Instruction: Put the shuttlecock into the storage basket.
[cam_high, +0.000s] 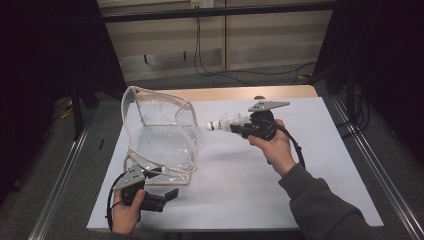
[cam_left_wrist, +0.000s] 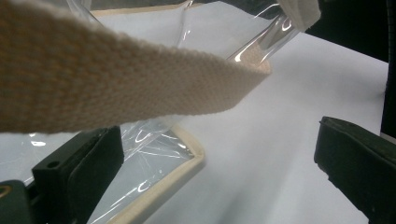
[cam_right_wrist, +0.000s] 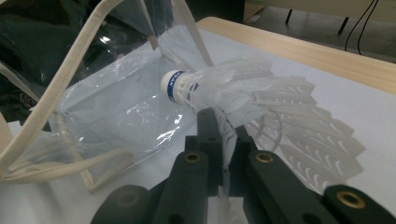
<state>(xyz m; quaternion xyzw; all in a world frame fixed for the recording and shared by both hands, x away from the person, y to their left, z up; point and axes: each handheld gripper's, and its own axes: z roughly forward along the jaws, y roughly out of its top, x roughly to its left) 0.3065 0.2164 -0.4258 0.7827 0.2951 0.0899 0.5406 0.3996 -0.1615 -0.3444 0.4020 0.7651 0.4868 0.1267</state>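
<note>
A white feathered shuttlecock (cam_high: 224, 123) with a blue band round its cork (cam_right_wrist: 175, 86) hangs above the table, cork pointing at the clear bag. My right gripper (cam_high: 239, 128) is shut on its feathers (cam_right_wrist: 243, 93), seen close in the right gripper view (cam_right_wrist: 224, 136). The clear plastic bag (cam_high: 162, 135) with beige trim stands open at the table's left. My left gripper (cam_high: 166, 186) rests by the bag's near corner, jaws wide open (cam_left_wrist: 217, 172). A beige strap (cam_left_wrist: 116, 84) crosses above them, and the bag's trimmed corner (cam_left_wrist: 182, 158) lies beside the left jaw.
A white sheet (cam_high: 250, 190) covers the wooden table (cam_high: 240, 93). Metal rails (cam_high: 65, 170) run along both sides. Cables trail on the floor behind. The person's right sleeve (cam_high: 320, 205) comes in from the bottom right.
</note>
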